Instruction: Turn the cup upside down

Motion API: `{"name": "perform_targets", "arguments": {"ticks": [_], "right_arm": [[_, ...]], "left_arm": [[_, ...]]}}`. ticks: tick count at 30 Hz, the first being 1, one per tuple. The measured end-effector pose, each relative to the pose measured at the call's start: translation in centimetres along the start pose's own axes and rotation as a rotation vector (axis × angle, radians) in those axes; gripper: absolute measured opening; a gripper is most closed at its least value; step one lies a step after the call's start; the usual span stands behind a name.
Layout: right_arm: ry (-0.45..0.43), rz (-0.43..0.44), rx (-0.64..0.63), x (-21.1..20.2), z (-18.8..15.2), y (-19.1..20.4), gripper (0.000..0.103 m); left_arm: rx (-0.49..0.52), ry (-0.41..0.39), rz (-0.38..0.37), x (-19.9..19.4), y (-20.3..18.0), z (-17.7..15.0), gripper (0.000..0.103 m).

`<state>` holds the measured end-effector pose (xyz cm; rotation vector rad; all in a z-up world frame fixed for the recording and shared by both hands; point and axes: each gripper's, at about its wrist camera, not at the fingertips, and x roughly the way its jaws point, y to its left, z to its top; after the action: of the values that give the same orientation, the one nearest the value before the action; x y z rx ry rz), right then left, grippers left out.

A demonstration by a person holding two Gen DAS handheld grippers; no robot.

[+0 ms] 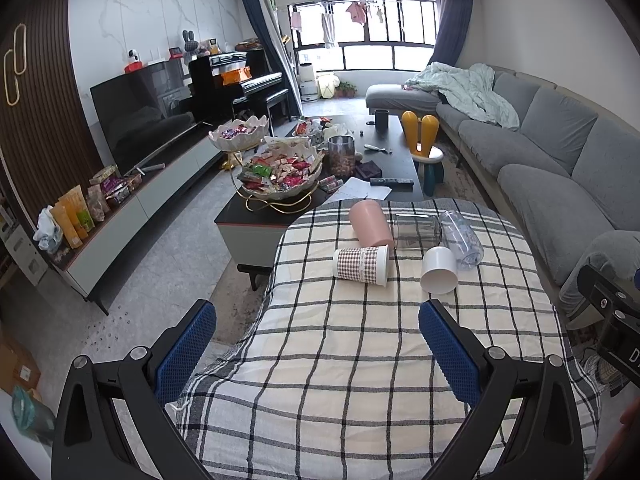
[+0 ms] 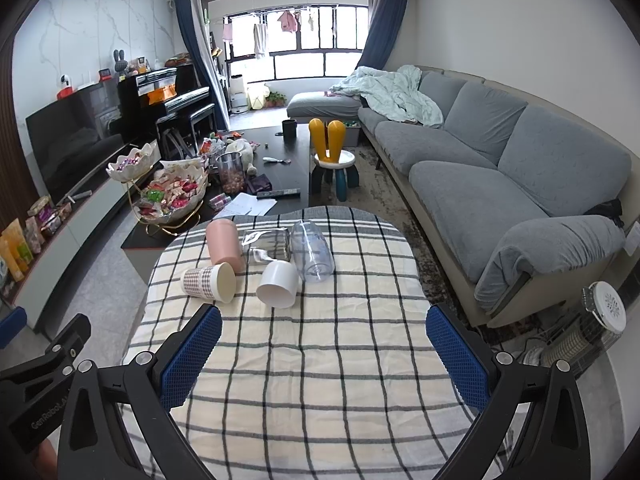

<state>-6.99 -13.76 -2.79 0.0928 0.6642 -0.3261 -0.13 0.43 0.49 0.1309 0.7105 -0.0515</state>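
Desk [image 1: 360,360] carries a checked cloth; five cups lie on their sides in a cluster at its far end. Landmark for positions: the white cup [image 1: 439,270].

- White cup: on its side, open mouth facing the near edge of the desk, toward the tools.
- Checked-pattern cup [image 1: 361,266]: left of the white cup, apart from it, on its side, mouth turned toward the white cup.
- Pink cup [image 1: 370,224]: behind and left of the white cup, on its side, its near end touching or just beside the checked-pattern cup's rim; cannot tell which.
- Dark glass cup [image 1: 416,232]: directly behind the white cup, on its side, between the pink cup and the clear cup.
- Clear cup [image 1: 462,240]: just right of the white cup and behind it, on its side, close alongside; contact not clear.

Left tool [image 1: 318,354]: jaws spread wide, nothing between the blue pads [image 1: 186,354]. It hovers over the near part of the cloth. The white cup lies ahead of it, in line with its right finger, well apart; the checked-pattern cup is ahead, nearer the middle of the gap.

Right tool [image 2: 324,354]: jaws likewise wide apart and holding nothing. The white cup [image 2: 278,284] lies ahead and left of its centre line, nearer its left finger, not touching. Checked-pattern cup [image 2: 208,282] sits just beyond that left fingertip.

The two tools are side by side; each shows at the edge of the other's view.

Beyond the desk: a low dark coffee table [image 1: 384,160] with snack bowls, and a grey sofa [image 1: 560,152] to the right.
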Motion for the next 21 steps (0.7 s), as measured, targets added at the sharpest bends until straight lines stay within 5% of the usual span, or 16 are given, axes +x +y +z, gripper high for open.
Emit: {"name": "perform_targets", "arguments": {"ticks": [21], "right_arm": [[0.003, 0.002, -0.002, 0.31, -0.03, -0.06, 0.102]], "left_arm": [[-0.002, -0.003, 0.003, 0.31, -0.06, -0.39, 0.103]]}}
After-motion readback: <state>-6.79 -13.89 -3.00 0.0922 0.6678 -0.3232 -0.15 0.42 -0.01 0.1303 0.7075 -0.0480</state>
